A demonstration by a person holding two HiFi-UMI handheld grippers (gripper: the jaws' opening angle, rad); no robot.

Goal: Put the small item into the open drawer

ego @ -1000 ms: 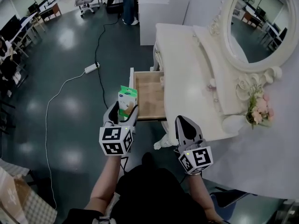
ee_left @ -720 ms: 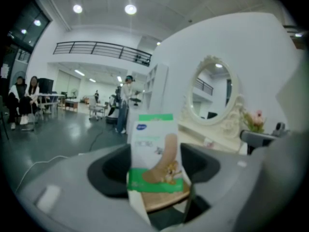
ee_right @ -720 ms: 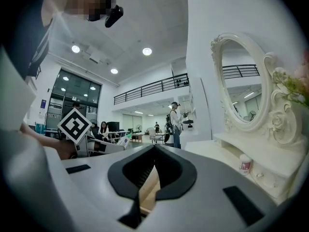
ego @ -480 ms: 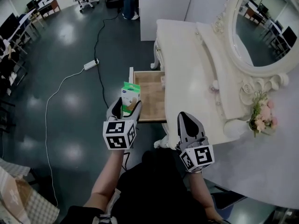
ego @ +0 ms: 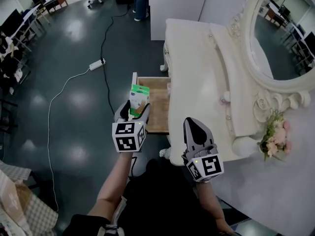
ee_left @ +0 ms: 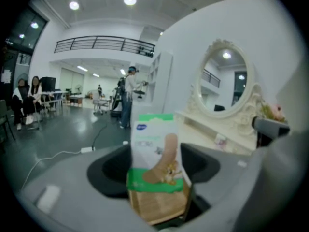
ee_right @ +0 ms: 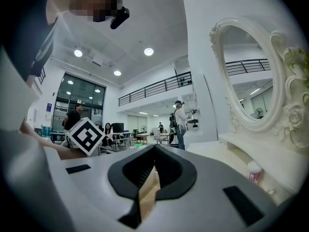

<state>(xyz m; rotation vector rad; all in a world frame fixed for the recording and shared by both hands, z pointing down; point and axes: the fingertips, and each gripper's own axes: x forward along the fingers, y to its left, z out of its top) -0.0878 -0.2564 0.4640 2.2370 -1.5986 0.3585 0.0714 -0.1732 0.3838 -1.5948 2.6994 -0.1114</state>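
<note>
Left tongs [ego: 134, 110], packet [ego: 139, 96] now nearer drawer [ego: 157, 111]

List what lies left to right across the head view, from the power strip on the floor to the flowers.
power strip → left tool gripping the packet → drawer → right tool → bottle → flowers

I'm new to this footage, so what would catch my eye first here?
The left gripper clamps a green-and-white bandage box at the front edge of the open wooden drawer. An ornate white dressing table with an oval mirror fills the right side, and the right gripper hangs shut.
</note>
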